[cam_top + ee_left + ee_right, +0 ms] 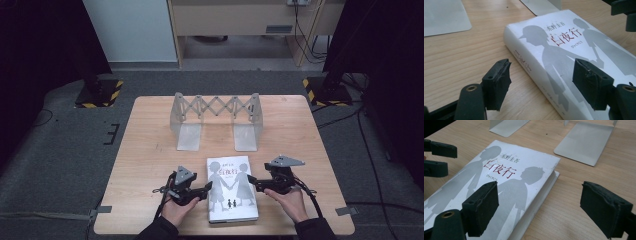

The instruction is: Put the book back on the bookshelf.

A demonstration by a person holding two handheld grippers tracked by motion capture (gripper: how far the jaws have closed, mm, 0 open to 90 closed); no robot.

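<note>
High view: white book with grey silhouettes lies flat between the open, empty left hand-held gripper and right hand-held gripper.

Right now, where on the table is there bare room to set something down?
Bare wood lies left of the metal book rack and right of it, out to the table edges. The near middle is crowded: the book lies between the left gripper and right gripper.

left gripper: black body, grey three-cornered top plate, thin black cable | right gripper: same build, thicker black cable | pads: black foam, edges frayed | brass-ringed screw holes at jaw bases | sleeves: dark
</note>
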